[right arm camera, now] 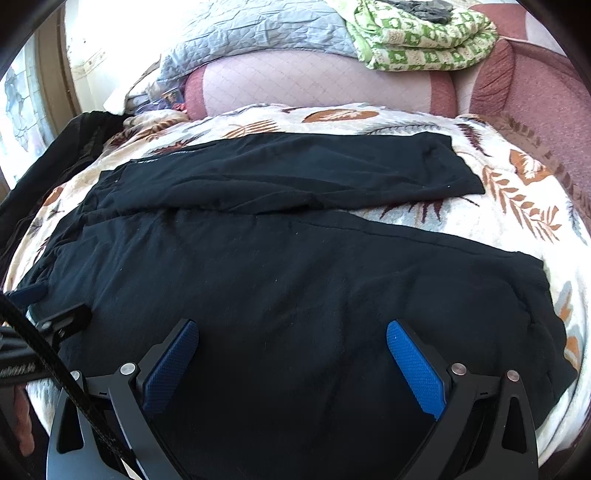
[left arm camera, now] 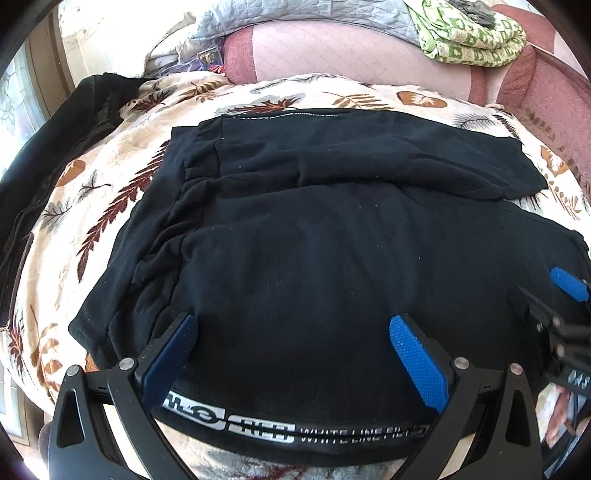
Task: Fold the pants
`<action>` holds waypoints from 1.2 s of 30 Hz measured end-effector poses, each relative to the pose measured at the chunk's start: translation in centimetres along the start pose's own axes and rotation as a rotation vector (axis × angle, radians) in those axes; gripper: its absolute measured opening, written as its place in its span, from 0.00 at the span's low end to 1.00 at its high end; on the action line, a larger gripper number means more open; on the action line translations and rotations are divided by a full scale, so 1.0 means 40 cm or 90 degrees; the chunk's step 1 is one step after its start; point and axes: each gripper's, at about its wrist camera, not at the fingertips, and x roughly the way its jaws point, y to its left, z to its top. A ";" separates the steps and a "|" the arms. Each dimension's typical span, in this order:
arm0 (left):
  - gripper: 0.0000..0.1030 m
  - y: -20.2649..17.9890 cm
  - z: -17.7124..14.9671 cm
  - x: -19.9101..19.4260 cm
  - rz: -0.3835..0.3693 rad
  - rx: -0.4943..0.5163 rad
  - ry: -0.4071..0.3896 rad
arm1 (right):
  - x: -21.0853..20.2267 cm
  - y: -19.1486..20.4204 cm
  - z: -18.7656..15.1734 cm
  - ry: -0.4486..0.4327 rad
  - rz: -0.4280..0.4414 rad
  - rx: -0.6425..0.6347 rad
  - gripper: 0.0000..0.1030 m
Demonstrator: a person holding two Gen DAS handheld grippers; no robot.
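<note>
Black pants (left arm camera: 314, 236) lie spread flat on a leaf-patterned blanket (left arm camera: 110, 206), waist at the left, both legs running to the right. A printed white stripe (left arm camera: 295, 430) runs along the near edge. My left gripper (left arm camera: 293, 332) is open, its blue pads over the near leg close to the waist. My right gripper (right arm camera: 291, 339) is open over the near leg (right arm camera: 314, 288) further right. The far leg (right arm camera: 295, 173) lies beyond, its hem at the right. The right gripper's pad shows in the left wrist view (left arm camera: 569, 284).
A pink sofa back (right arm camera: 314, 81) stands behind the blanket (right arm camera: 517, 206). A green patterned cloth (right arm camera: 417, 33) and a grey quilt (right arm camera: 251, 33) lie on top of it. Another dark garment (left arm camera: 48, 147) is heaped at the far left. The sofa arm (right arm camera: 535, 96) rises at the right.
</note>
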 end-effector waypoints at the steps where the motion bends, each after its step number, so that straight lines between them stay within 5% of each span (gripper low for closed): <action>1: 1.00 0.001 0.002 0.002 -0.001 -0.002 0.002 | -0.001 -0.003 -0.003 -0.001 0.005 -0.006 1.00; 19: 1.00 0.031 0.016 -0.012 -0.030 0.008 0.011 | -0.002 0.022 -0.011 -0.012 -0.044 -0.020 1.00; 27: 1.00 0.119 0.039 -0.165 -0.027 -0.060 -0.068 | -0.007 0.022 -0.015 -0.023 -0.046 -0.021 1.00; 36: 1.00 0.099 0.067 -0.235 -0.021 -0.044 -0.113 | -0.017 0.021 -0.015 -0.017 -0.043 -0.023 1.00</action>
